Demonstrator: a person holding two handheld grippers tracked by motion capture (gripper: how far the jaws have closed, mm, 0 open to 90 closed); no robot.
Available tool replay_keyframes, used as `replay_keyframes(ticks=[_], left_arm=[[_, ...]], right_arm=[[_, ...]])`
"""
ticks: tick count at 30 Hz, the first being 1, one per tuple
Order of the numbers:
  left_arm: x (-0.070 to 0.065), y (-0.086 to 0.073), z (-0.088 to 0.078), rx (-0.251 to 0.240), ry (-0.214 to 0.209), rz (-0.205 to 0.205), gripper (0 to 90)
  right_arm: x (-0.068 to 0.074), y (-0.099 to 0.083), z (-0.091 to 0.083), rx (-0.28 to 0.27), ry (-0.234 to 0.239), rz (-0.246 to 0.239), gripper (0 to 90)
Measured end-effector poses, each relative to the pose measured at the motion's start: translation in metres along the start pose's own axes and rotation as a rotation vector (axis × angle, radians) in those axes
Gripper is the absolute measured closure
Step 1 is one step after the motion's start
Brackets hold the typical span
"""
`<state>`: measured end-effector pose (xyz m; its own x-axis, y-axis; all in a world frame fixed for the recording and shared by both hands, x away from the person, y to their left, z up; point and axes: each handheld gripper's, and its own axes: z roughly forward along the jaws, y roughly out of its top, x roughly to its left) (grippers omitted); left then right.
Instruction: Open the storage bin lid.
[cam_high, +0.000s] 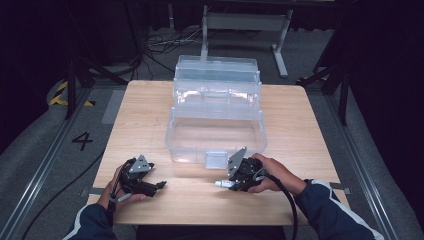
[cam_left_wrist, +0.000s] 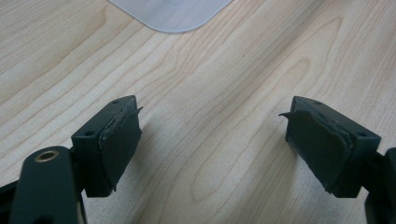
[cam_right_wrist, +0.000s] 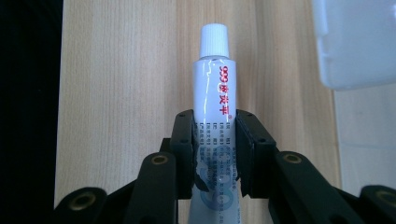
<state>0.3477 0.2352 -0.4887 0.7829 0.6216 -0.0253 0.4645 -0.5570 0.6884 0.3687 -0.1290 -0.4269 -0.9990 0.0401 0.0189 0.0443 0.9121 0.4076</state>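
A: What is seen, starting with the biggest thing?

B: A wooden bench (cam_high: 150, 125) is seen from above, standing on a grey floor (cam_high: 40, 150). A clear plastic box (cam_high: 216, 135) is set on the middle of the bench, with its stepped trays folded open toward the far edge. A small latch is seen on its near wall.

A: And the hands?

B: The left tongs (cam_high: 161, 185) are held low over the bench near the front left corner, well apart from the box. In the left gripper view the jaws are spread wide, and only bare wood is seen between the pads (cam_left_wrist: 119, 140). A rounded corner of the box (cam_left_wrist: 173, 14) is seen at the top of that view.

A: Where is the tube?

B: A small white tube (cam_right_wrist: 215, 93) with red lettering is clamped in the right tongs (cam_high: 223, 184), just in front of the box's near wall. In the right gripper view its lower body is pressed between both pads, and its white ribbed cap (cam_right_wrist: 214, 41) is pointed away from the hand. From above, the cap end is seen sticking out to the left of the right tongs, toward the left hand, over the bench.
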Motion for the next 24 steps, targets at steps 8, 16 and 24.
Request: replay_keyframes(ticks=[8,16,24], left_arm=[[0.0,0.0,0.0,0.001,0.001,0.001,18.0],[0.0,0.0,0.0,0.0,0.003,0.001,18.0],[0.0,0.0,0.0,0.001,0.003,0.002,18.0]], right_arm=[[-0.001,-0.001,-0.014,-0.03,-0.01,-0.022,71.2],[0.0,-0.001,-0.023,-0.047,-0.029,-0.019,71.2],[0.001,-0.001,-0.032,-0.061,-0.034,-0.021,71.2]])
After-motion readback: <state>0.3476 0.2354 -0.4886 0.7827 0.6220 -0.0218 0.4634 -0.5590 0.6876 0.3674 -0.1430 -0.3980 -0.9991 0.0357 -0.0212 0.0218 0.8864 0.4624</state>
